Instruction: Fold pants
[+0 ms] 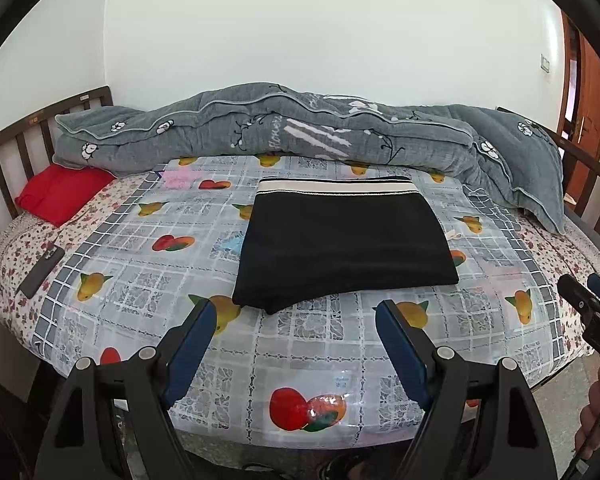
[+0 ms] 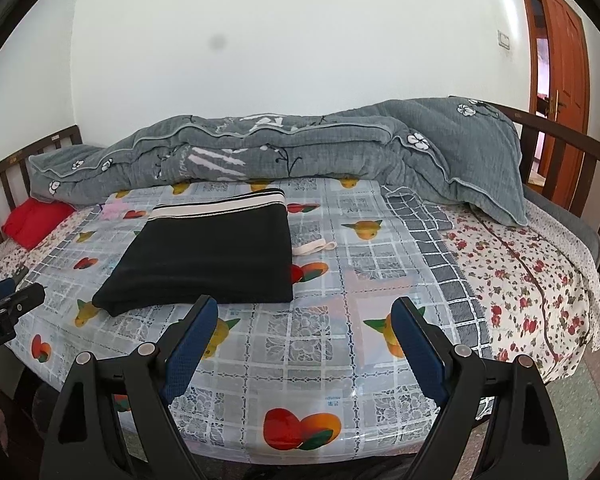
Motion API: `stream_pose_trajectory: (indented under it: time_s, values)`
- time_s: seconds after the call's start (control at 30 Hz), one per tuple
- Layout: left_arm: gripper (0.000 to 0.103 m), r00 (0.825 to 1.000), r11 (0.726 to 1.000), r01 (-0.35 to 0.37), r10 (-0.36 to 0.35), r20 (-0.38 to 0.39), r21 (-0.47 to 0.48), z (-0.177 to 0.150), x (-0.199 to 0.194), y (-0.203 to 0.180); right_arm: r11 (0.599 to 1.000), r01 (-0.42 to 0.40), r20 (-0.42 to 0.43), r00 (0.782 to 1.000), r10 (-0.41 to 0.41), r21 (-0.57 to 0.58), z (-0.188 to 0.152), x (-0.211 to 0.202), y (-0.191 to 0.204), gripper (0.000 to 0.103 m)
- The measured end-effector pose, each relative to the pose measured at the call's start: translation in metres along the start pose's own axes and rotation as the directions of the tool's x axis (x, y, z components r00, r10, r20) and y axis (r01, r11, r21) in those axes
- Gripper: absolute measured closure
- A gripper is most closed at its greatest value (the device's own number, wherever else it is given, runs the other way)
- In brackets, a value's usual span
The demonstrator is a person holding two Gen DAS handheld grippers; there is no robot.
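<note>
the black pants (image 1: 346,240) lie folded at the frame's centre on the bed (image 1: 300,364), both the left gripper (image 1: 296,316) and right gripper (image 2: 304,312) spread wide, holding nothing.

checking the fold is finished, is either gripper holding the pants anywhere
Nothing is held. The left gripper and right gripper are both open, short of the folded black pants.

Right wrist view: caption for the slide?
Folded black pants lie on the fruit-print cover; the open right hand-held gripper hovers empty.
</note>
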State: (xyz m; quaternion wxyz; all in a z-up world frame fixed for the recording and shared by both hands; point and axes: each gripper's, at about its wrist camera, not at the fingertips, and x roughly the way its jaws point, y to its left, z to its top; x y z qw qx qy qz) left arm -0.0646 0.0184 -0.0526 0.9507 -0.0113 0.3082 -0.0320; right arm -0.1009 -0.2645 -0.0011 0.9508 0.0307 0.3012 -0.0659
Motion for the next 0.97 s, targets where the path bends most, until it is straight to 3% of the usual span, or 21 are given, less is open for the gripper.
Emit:
stream_pose_trajectory:
  time_s: [0.97]
  values:
    - [0.022, 1.0, 1.0, 0.002, -0.002, 0.024, 0.014, 0.0, -0.01, -0.001, 1.0, -0.012, 0.041, 0.999, 0.013, -0.018, 0.002, -0.021, 0.002, 0.016]
